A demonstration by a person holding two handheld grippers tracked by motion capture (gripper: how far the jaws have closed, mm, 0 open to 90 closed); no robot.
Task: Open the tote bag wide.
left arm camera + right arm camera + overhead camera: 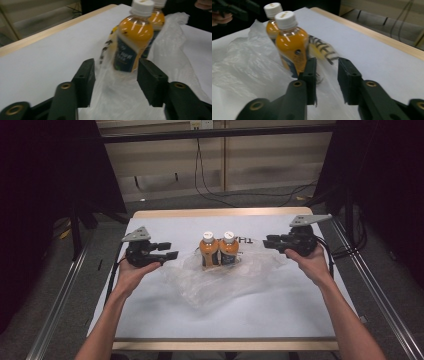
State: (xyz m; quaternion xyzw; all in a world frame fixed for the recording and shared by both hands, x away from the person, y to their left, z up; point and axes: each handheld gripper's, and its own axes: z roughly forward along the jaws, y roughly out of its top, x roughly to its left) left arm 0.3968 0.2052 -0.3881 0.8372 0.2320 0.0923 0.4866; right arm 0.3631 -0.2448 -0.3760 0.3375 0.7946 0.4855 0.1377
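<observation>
Two orange bottles [219, 249] are standing upright, touching one another, on a crumpled clear plastic bag [220, 280] near the middle of the counter [280, 305]. The left tool [167, 251] is hovering to the left of the pair with its jaws parted and nothing between them; the right tool [270, 241] is hovering to the right, its jaws likewise apart and empty. Both tools are pointing inward, level with the bottles, so the pair is lying directly between them, each bottle's long axis vertical and crosswise to the line of approach. In the left gripper view the nearer bottle [133, 42] is sitting just beyond the jaws; in the right gripper view the other bottle [290, 45] is sitting just left of them. The left tool appears slightly nearer. Judged from this, either hand would be reaching sideways toward its own bottle or the bag's edge.
</observation>
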